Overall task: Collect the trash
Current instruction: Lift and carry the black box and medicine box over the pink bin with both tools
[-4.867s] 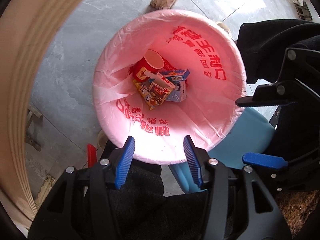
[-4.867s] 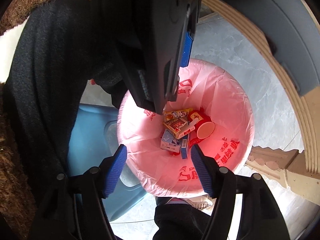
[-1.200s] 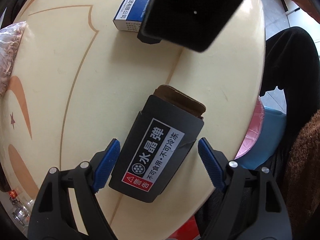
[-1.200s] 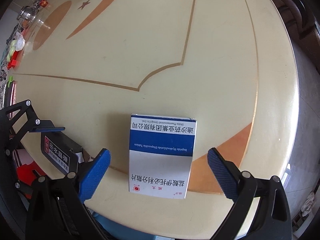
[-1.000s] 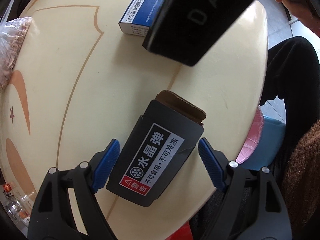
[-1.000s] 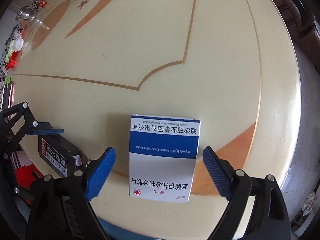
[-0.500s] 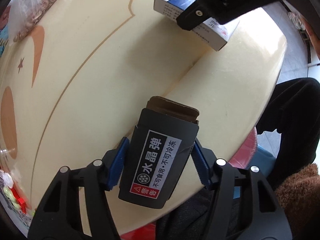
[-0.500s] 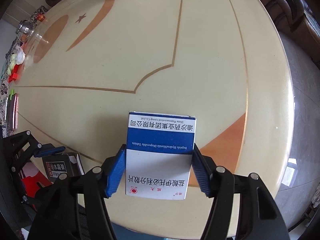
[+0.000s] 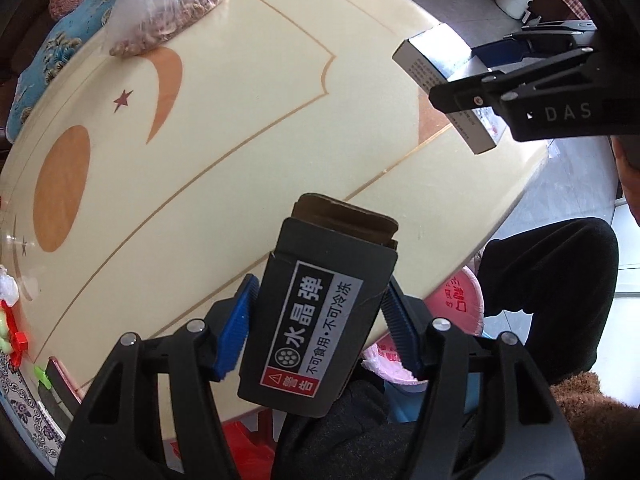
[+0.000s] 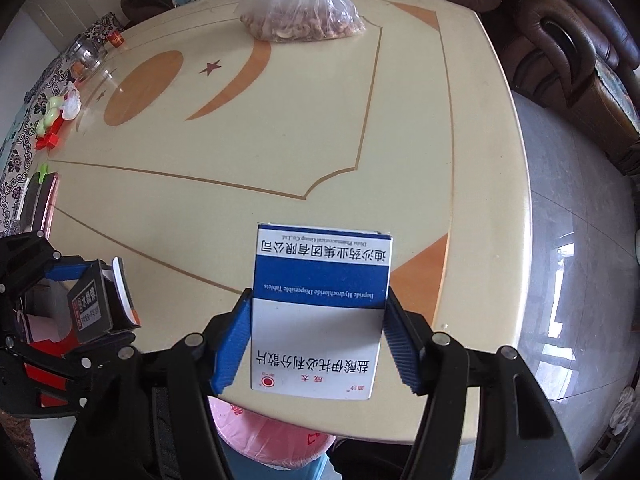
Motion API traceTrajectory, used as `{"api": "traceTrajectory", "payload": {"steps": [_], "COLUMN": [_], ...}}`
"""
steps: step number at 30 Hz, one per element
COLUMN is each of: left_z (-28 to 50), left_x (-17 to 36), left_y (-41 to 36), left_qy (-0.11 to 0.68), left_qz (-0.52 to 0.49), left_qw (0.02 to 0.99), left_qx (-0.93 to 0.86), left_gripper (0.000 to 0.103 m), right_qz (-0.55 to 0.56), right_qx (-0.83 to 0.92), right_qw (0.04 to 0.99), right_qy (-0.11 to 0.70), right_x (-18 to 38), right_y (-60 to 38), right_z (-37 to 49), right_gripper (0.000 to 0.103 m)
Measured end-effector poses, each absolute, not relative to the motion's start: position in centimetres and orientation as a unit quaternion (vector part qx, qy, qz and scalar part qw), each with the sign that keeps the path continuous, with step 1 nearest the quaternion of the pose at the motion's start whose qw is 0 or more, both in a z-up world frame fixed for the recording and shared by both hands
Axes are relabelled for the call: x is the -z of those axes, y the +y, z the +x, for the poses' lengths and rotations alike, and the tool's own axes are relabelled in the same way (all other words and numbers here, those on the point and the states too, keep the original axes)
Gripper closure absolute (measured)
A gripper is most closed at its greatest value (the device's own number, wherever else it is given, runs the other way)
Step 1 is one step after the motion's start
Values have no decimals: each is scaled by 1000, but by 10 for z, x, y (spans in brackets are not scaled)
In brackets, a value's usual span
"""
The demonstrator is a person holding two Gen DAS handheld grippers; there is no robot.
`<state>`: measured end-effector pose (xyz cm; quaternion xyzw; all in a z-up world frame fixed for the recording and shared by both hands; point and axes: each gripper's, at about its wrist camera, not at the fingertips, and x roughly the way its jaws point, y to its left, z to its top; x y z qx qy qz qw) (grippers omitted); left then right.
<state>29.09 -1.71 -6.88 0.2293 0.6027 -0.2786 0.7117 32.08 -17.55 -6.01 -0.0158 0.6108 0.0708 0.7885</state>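
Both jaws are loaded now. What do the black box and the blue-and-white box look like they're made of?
Black box: matte paperboard, seemingly; a brown cardboard flap shows at its open end, and a printed label is on its face. Blue-and-white medicine box: thin, smooth printed carton with crisp folded edges, probably lightly coated.

A big cream counter (image 10: 280,152) with rounded edge fills most of both views; it has orange shapes, thin gold lines and a small dark red star. The floor (image 10: 568,240) is of grey glossy tiles, and bright daylight reflects on it. Behind the counter stands a brown leather sofa (image 10: 560,40). A blue flowered cushion (image 9: 52,60) lies at the far side.
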Motion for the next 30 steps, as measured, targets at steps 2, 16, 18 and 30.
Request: {"api": "traceTrajectory", "payload": {"steps": [2,16,18,30], "left_z": [284,204,191,136], "left_x": [57,13,9,29], "left_y": [-18,-28,-29,-33], "left_qy": [593,545,537,532], "left_qz": [232,256,257,247], "left_qw": [720,752,756,755], "left_qx": [276,269,273,293], "left_gripper": [42,42,42,42], "right_qz": [-17,-48,-52,-68], "right_qx": [-74,-91,-95,-122], "right_qw": [792,819,822,822], "right_qy": [605,565,559,552], "right_x": [53,-4,-10,-10], "right_y": [-176,-168,-166,-150], "right_z": [317,222,206,131], "right_gripper": [42,42,42,42]}}
